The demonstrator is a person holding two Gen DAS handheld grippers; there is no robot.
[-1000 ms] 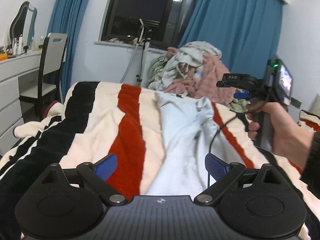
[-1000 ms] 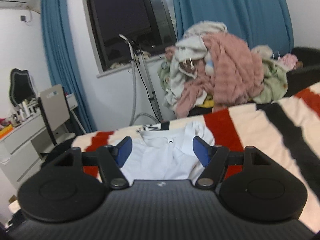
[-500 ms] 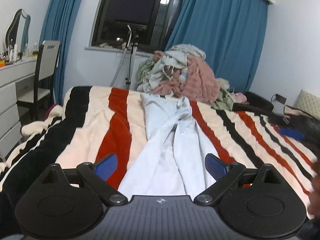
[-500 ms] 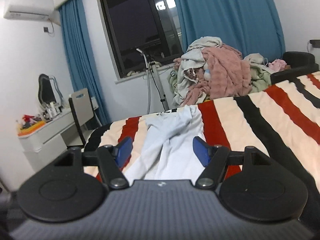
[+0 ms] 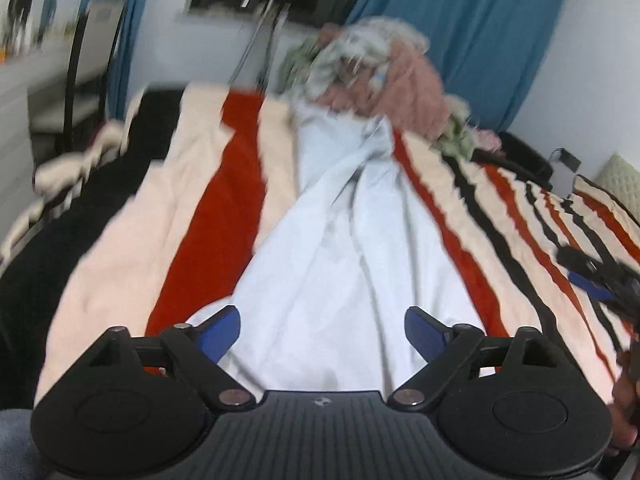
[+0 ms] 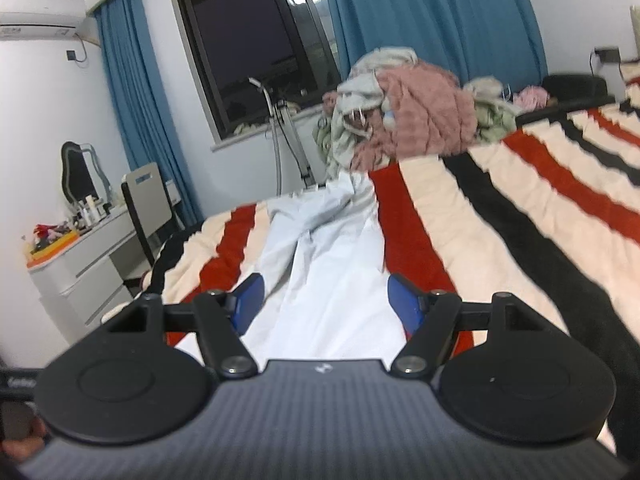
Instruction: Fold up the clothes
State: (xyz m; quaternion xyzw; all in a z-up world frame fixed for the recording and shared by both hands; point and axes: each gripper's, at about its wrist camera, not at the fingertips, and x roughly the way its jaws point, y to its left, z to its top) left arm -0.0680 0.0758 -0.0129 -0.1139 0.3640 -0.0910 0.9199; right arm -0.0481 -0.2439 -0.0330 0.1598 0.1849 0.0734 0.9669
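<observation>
A white garment [image 5: 340,248] lies lengthwise in long creases on the striped blanket [image 5: 132,240], running away from me toward the clothes heap. My left gripper [image 5: 322,330] hovers over its near end, tilted down; its jaws are closing, with cloth showing between the blue pads but not pinched. The right gripper [image 6: 324,296] hangs over the same white garment [image 6: 324,264] from the near end, open, its pads apart above the fabric. The right gripper's blue tip [image 5: 588,286] shows at the left wrist view's right edge.
A heap of pink, grey and green clothes [image 6: 404,120] is piled at the bed's far end below the dark window [image 6: 256,40]. A white dresser [image 6: 80,256] and a chair [image 6: 146,204] stand left of the bed. Blue curtains flank the window.
The right gripper has pulled back from the collar end toward the garment's near end. The left view has tipped downward and blurred, and its pads have drawn slightly closer.
</observation>
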